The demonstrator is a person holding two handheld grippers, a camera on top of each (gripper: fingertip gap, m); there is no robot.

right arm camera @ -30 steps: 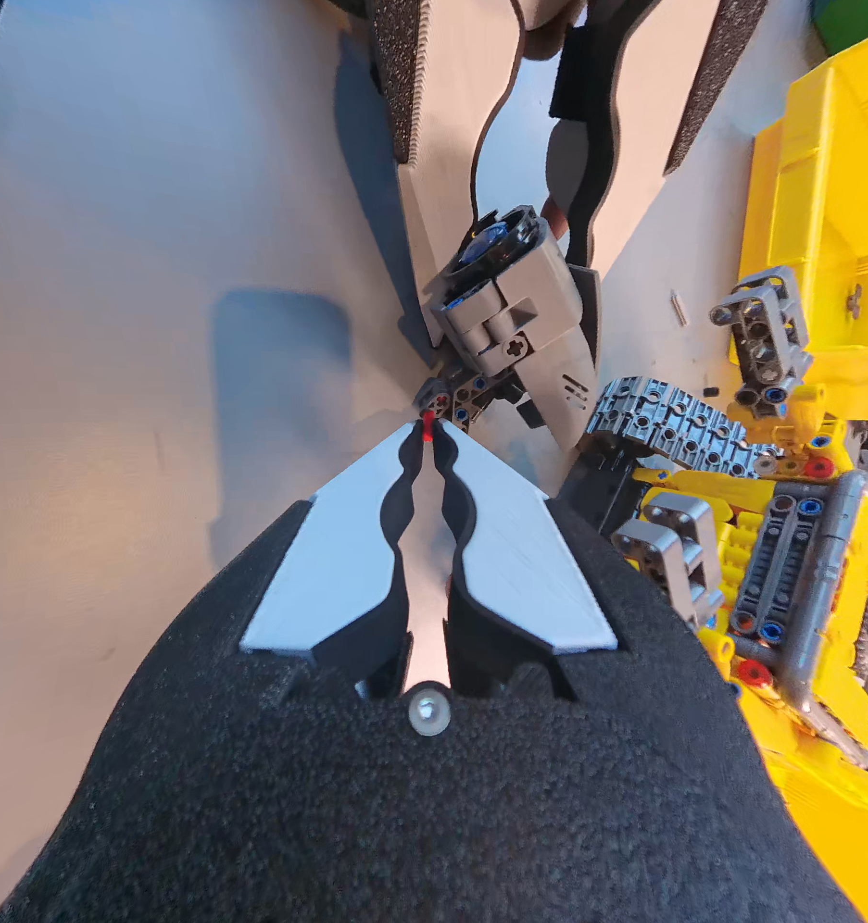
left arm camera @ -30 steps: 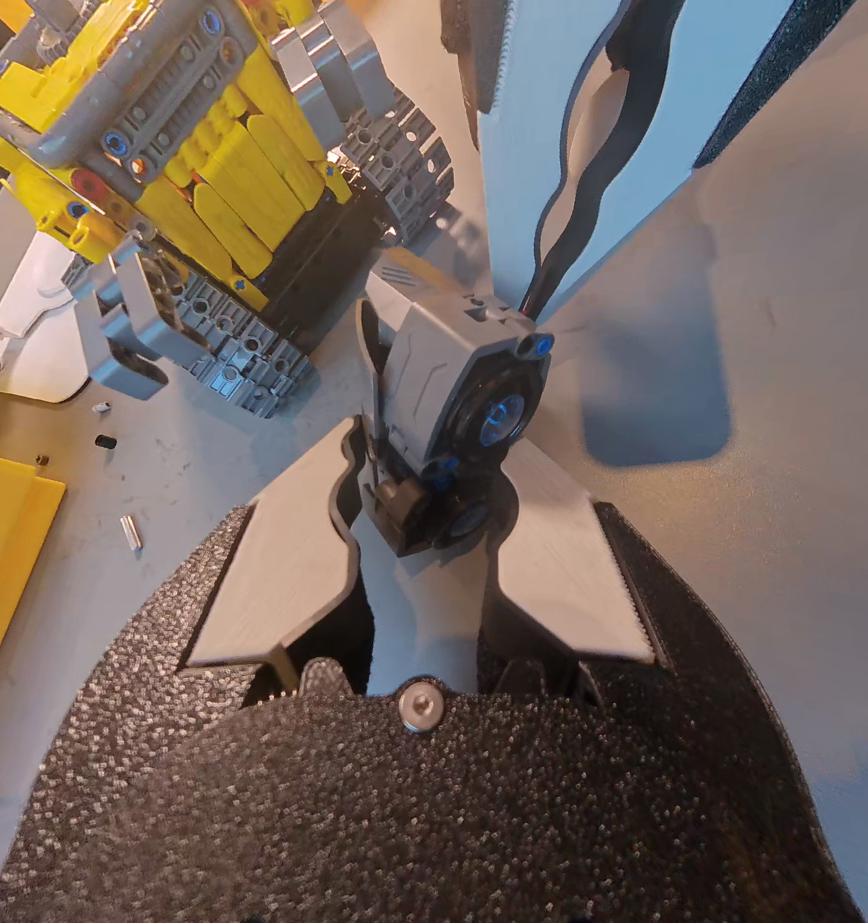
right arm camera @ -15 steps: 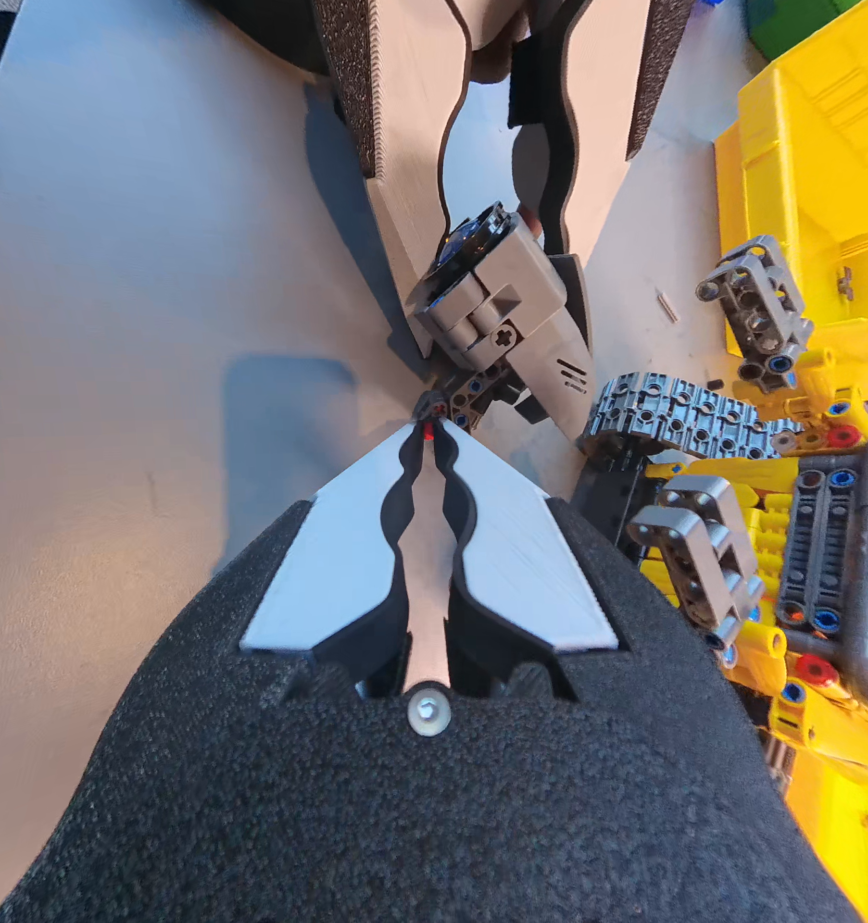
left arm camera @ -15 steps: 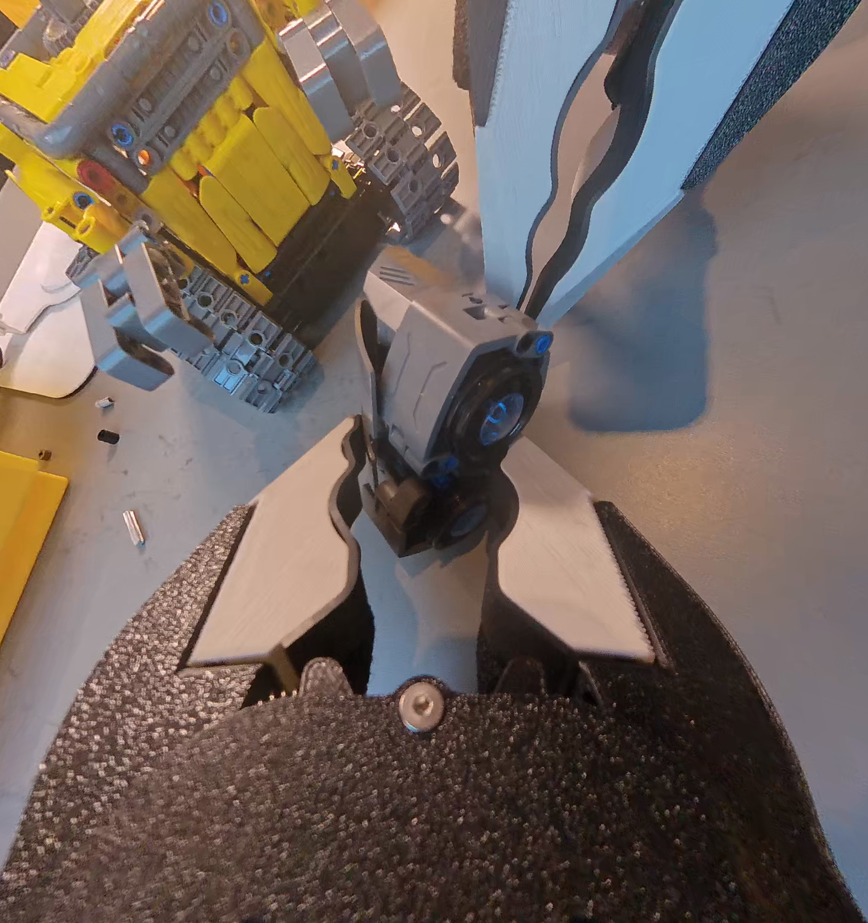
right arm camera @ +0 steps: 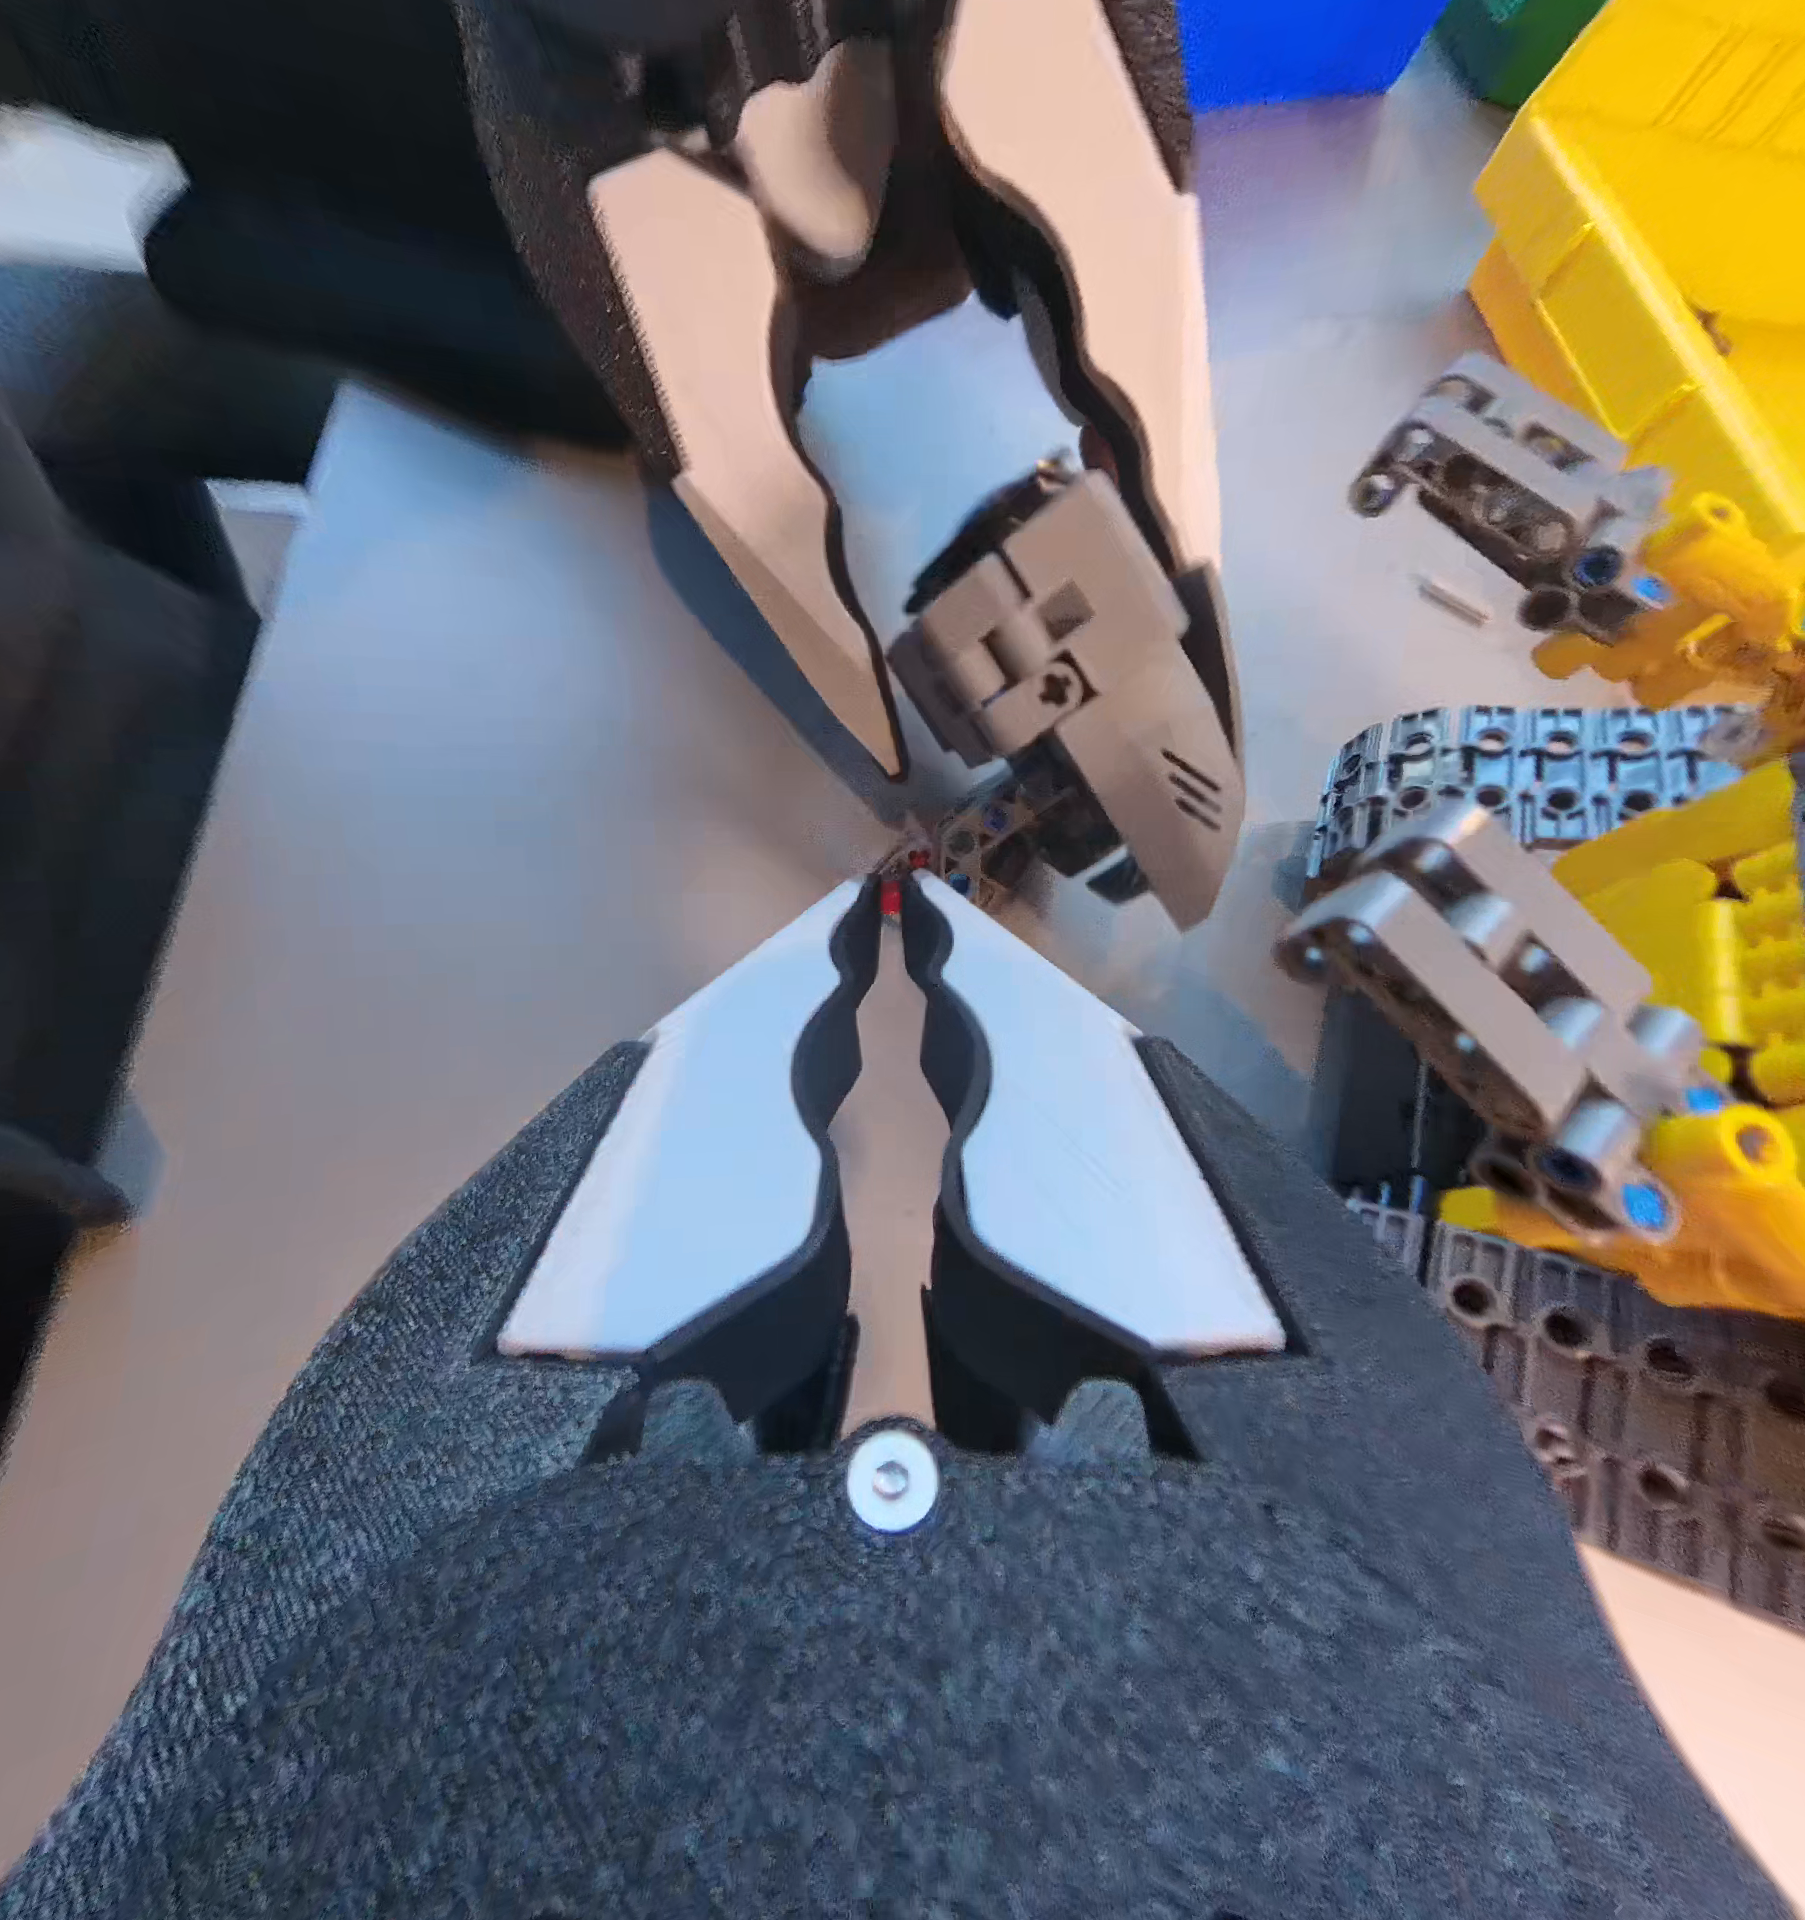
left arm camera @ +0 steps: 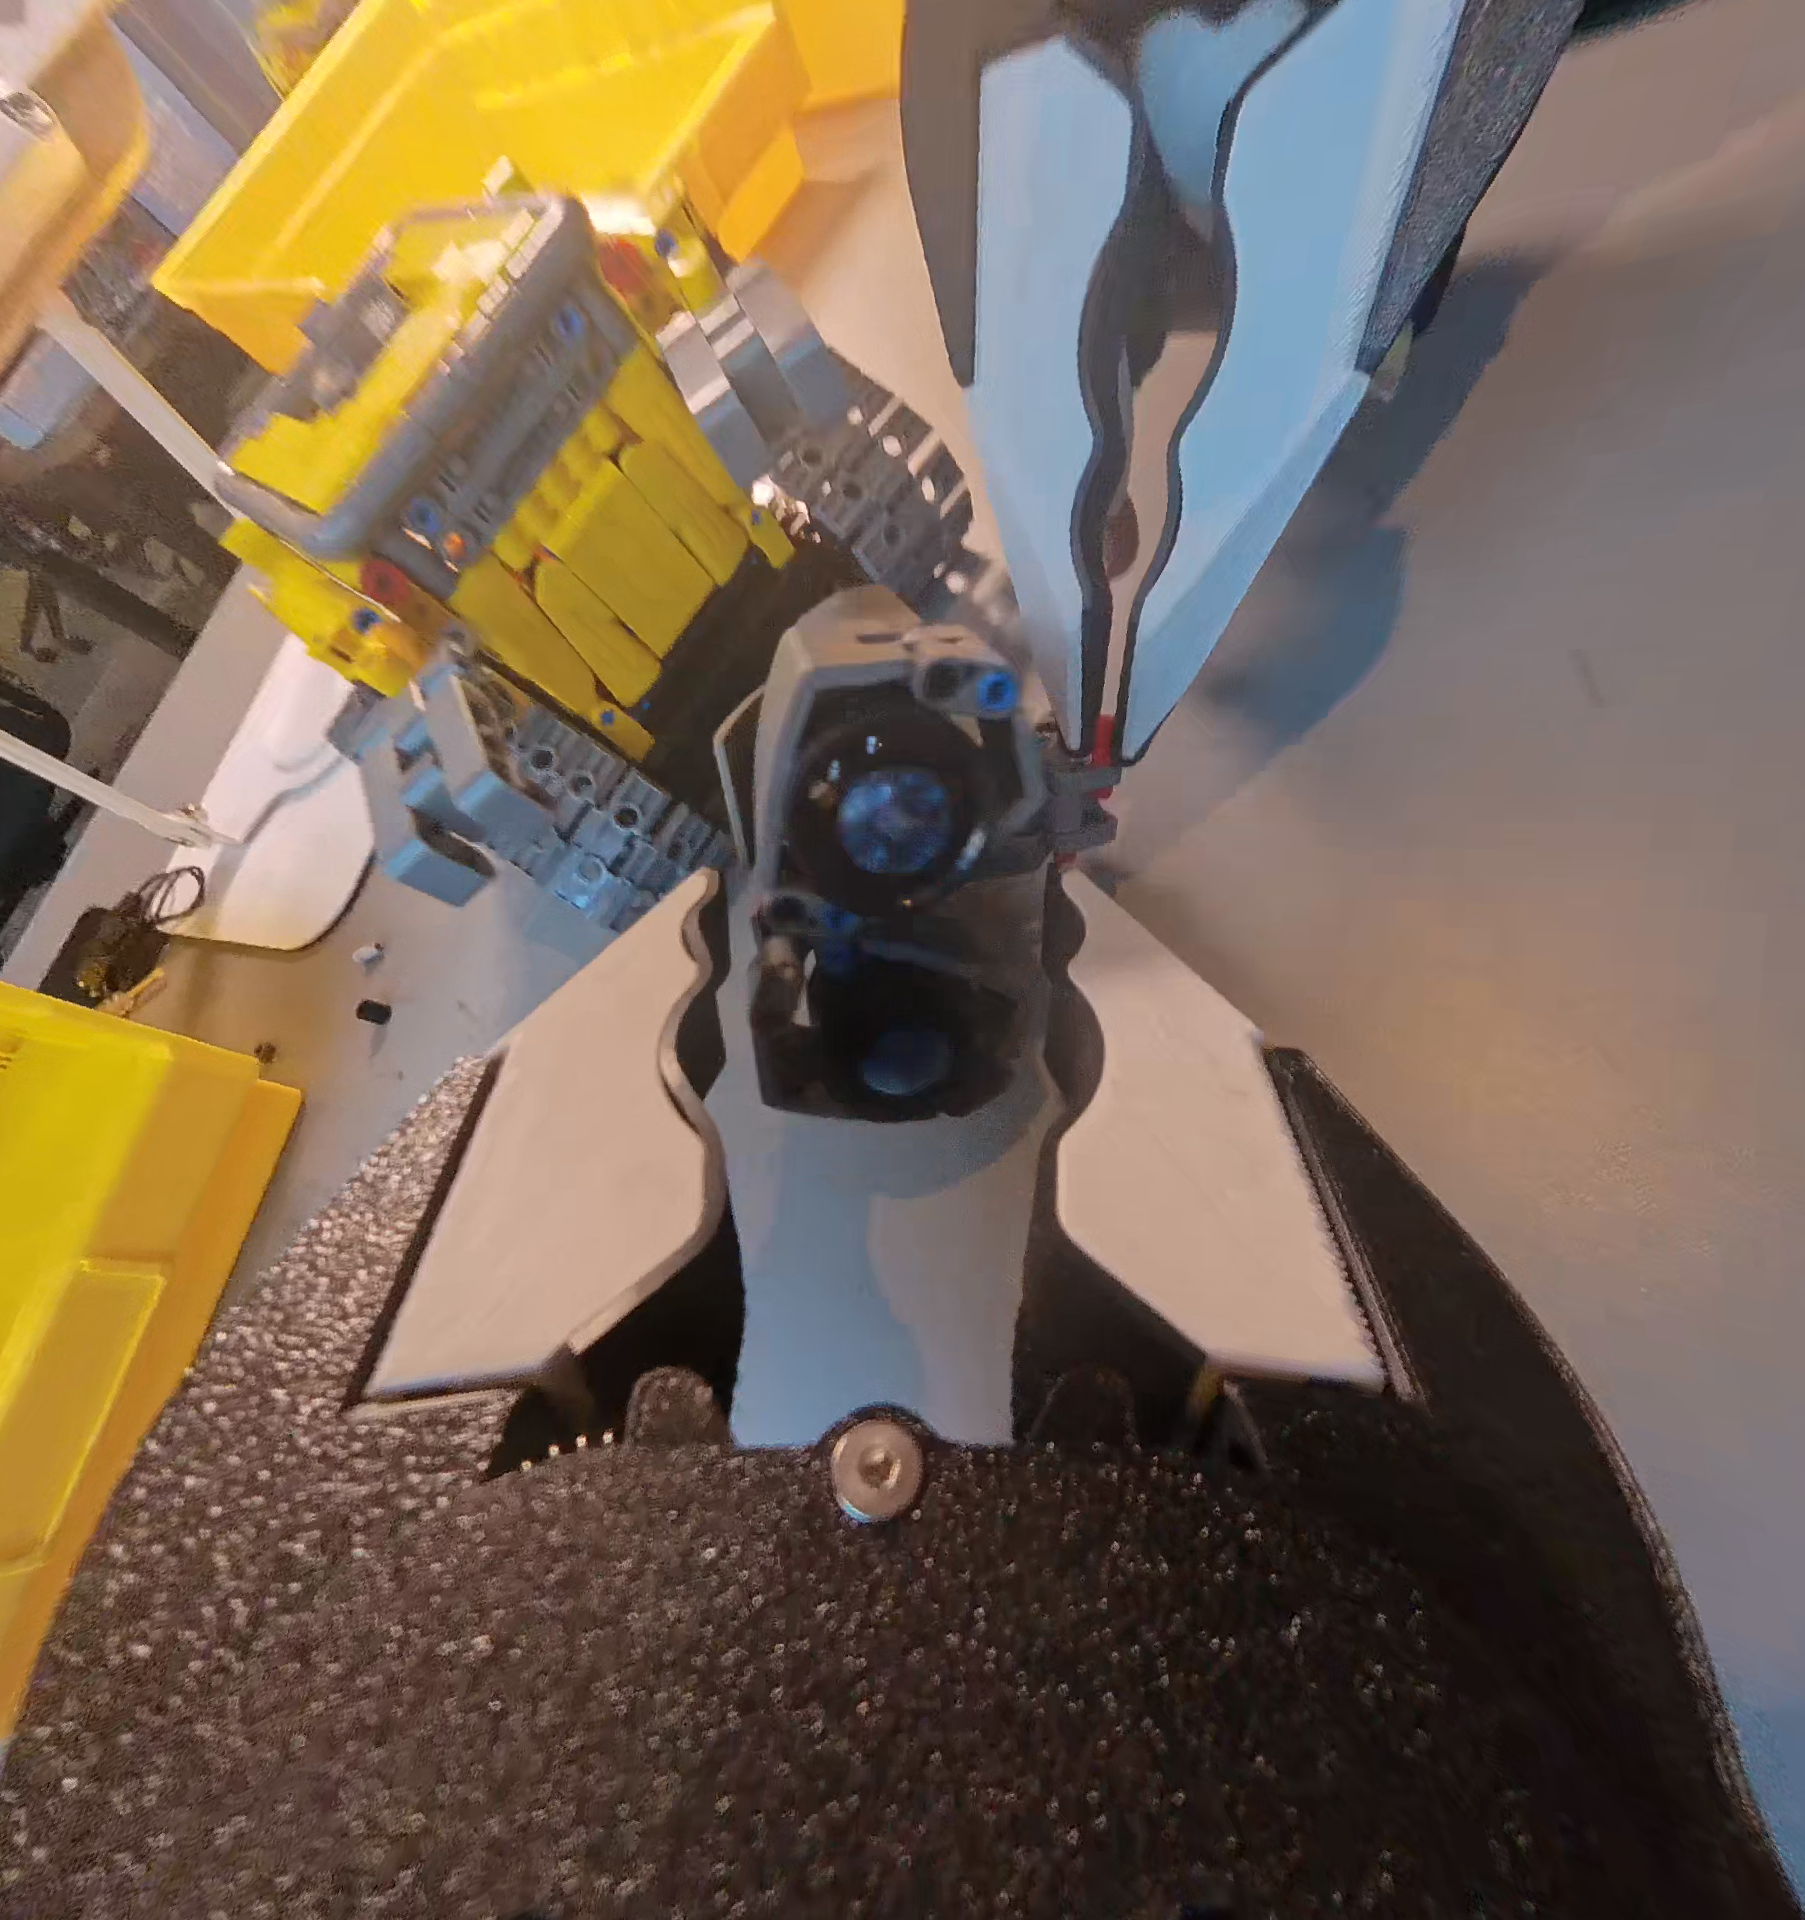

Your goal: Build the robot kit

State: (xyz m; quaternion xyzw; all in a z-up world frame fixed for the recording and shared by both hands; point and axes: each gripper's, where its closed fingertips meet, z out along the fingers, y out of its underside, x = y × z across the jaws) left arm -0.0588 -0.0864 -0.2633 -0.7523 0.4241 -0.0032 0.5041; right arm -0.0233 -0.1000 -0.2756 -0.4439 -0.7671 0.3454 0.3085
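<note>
My left gripper [left arm camera: 882, 894] is shut on a grey toy-brick motor block [left arm camera: 882, 758] with a dark round face and blue centre, held above the table. It also shows in the right wrist view [right arm camera: 1064, 665], clamped between the left gripper's fingers [right arm camera: 763, 416]. My right gripper [right arm camera: 890, 894] is shut on a small red pin [right arm camera: 890, 896], whose tip meets a small grey beam piece [right arm camera: 965, 847] under the motor. In the left wrist view the right gripper [left arm camera: 1104, 727] comes down from the top with the red pin [left arm camera: 1103, 732] at the motor's right side.
A yellow and grey tracked brick vehicle [left arm camera: 524, 499] stands left of the motor, also in the right wrist view [right arm camera: 1604, 987]. Yellow bins [left arm camera: 77, 1195] [right arm camera: 1687, 208] sit at the edges. Small loose pins [left arm camera: 370, 982] lie on the grey table [left arm camera: 1552, 831]. The gap from one gripper's tips to the other's is roughly 5 cm.
Both grippers have risen and tilted, so more background shows. The right gripper has closed in and the red pin now touches the beam piece by the motor. Both grips are unchanged.
</note>
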